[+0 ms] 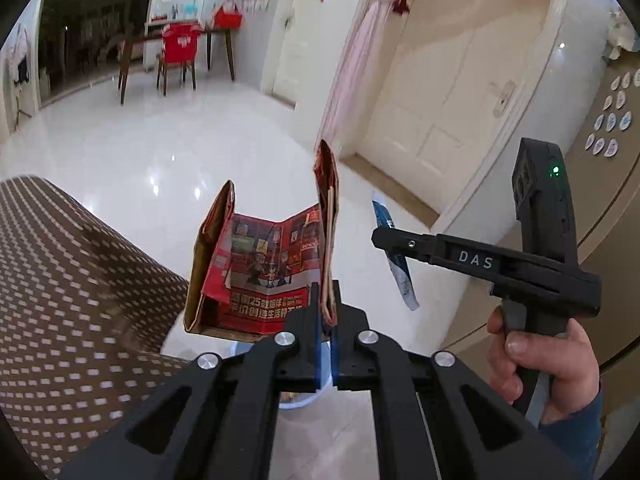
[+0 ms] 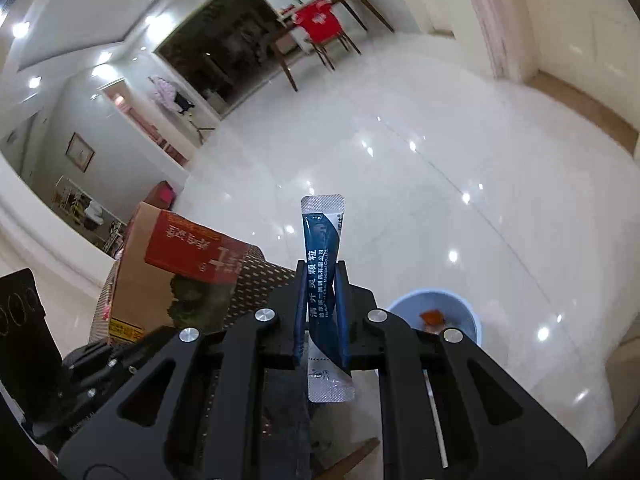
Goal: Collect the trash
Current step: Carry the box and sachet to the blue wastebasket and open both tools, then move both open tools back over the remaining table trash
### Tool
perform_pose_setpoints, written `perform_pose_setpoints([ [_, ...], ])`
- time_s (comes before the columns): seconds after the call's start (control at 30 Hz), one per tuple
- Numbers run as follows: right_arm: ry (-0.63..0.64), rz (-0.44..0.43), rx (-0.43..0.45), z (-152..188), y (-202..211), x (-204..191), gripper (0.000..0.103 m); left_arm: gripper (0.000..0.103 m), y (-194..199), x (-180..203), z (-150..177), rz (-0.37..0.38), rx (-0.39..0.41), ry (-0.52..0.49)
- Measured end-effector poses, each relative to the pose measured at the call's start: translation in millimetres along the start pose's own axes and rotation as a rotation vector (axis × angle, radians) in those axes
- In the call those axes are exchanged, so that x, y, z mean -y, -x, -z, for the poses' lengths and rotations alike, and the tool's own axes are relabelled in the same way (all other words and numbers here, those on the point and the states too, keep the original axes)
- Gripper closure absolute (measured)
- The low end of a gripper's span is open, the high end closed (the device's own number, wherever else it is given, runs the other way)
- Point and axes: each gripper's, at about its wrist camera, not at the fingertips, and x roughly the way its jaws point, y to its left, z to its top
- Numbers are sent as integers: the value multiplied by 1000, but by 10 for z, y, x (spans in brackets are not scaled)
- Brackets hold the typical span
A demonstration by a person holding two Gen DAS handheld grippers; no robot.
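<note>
Two grippers, each with one piece of trash. The left gripper [image 1: 326, 300] has its jaws clamped on the right wall of a red printed carton [image 1: 260, 264], flaps open, hanging in the air over the floor [image 1: 168, 152]. The right gripper [image 2: 322, 312] has its jaws clamped on the middle of one blue sachet [image 2: 324, 280], which stands upright between them, silver ends sticking out above and below. In the left view the right gripper [image 1: 380, 236] sits just beside the carton, apart from it, held in the person's right hand [image 1: 540, 360].

One pale blue bin [image 2: 472, 316] stands on the floor below and to the right of the sachet; inside lies something orange, too small to name. The carton nearly covers the bin [image 1: 240, 348] in the left view.

A brown dotted cushion [image 1: 72, 280] edges the scene on the left. The glossy floor beyond is wide open as far as one table [image 1: 216, 36] and one red-draped chair [image 1: 180, 52].
</note>
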Motion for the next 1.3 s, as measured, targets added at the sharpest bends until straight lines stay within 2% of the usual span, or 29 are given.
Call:
perform_pose_setpoints([
  [0.13, -48, 8, -41, 53, -239, 181, 89, 99, -346, -61, -19, 13, -64, 24],
  [0.2, -81, 16, -65, 102, -374, 284, 86, 95, -560, -95, -46, 16, -94, 47],
  [0.23, -100, 19, -83, 98, -488, 330, 82, 71, -707, -132, -44, 1, -123, 53],
  [0.27, -149, 12, -116, 130, -606, 467, 65, 34, -810, -107, -40, -16, -144, 62],
  [0.3, -182, 8, -129, 168, -657, 535, 36, 22, -864, -127, -43, -37, -153, 79],
  [0.33, -237, 10, -143, 214, -734, 665, 30, 17, -910, -145, -77, -57, -151, 99],
  [0.43, -293, -1, -160, 371, -753, 852, 26, 14, -923, -150, -82, -104, -164, 90],
  [0.5, -296, 15, -157, 401, -736, 912, 9, 12, -802, -181, -94, -123, -141, 73],
  [0.53, -298, 30, -153, 401, -730, 930, 7, 11, -755, -168, -110, -132, -126, 61],
  [0.67, -313, 96, -122, 387, -586, 955, 6, 10, -608, -103, -186, -149, -90, 32],
  [0.93, -273, 116, -47, 218, -333, 823, 6, 9, -230, 20, -265, -147, -8, 2],
  [1.3, -149, 102, 16, -51, -82, 125, 6, 9, 406, -195, -333, -186, 100, -9],
])
